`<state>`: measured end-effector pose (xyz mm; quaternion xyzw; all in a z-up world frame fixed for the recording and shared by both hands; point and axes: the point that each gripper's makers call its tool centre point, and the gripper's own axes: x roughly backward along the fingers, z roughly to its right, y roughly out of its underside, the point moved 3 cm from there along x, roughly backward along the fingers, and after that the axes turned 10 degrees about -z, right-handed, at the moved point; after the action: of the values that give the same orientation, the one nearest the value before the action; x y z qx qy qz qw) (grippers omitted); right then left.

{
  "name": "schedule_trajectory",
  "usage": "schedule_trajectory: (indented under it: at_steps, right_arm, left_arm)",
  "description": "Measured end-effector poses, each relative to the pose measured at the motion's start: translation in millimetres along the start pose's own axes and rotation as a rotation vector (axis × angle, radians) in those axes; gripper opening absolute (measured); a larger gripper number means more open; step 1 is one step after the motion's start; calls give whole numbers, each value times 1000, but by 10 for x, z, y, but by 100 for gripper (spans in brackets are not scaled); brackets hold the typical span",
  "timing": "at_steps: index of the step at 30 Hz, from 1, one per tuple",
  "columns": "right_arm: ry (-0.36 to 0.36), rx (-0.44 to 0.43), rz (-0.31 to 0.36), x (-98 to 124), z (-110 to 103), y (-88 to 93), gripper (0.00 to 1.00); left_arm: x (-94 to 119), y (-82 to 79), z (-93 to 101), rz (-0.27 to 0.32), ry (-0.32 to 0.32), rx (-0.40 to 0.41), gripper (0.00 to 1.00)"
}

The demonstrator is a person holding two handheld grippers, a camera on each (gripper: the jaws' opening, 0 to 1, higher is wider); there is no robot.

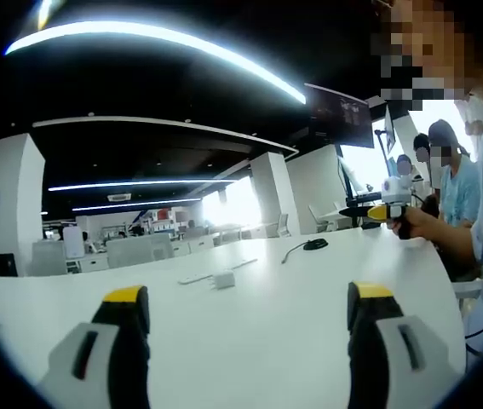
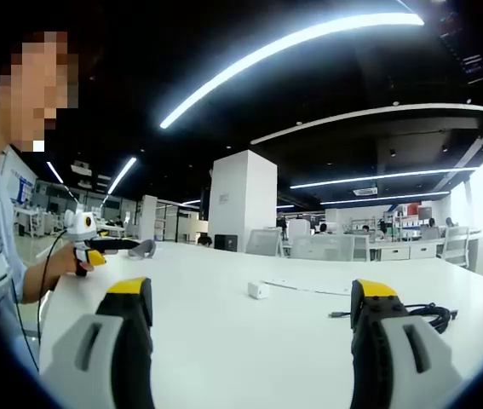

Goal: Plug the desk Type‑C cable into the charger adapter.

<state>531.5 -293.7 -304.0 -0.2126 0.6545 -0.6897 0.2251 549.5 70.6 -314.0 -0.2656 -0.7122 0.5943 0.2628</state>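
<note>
Both grippers' fingers are spread, nothing grasped. Small white boxy charger adapter (image 2: pixel 258 290) lies mid-frame on glossy white desk (image 2: pixel 224 341); black coiled Type-C cable (image 2: pixel 433 315) at right seen in right gripper view.

Bright ceiling light strips (image 1: pixel 164 38) bowed by fisheye distortion, dark ceiling, window glare (image 1: pixel 232 204) blown out, soft overall focus

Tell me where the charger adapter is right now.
The charger adapter sits on the white table, ahead between the right gripper's open fingers, with a thin white cable beside it.
</note>
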Motion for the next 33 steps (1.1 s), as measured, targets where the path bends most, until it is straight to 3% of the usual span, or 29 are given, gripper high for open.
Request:
schedule_trajectory:
  at_steps: [33]
  right_arm:
    - [10, 28, -24, -13, 15, 22, 98]
  left_arm:
    - [-6, -11, 18, 4, 8, 4, 97]
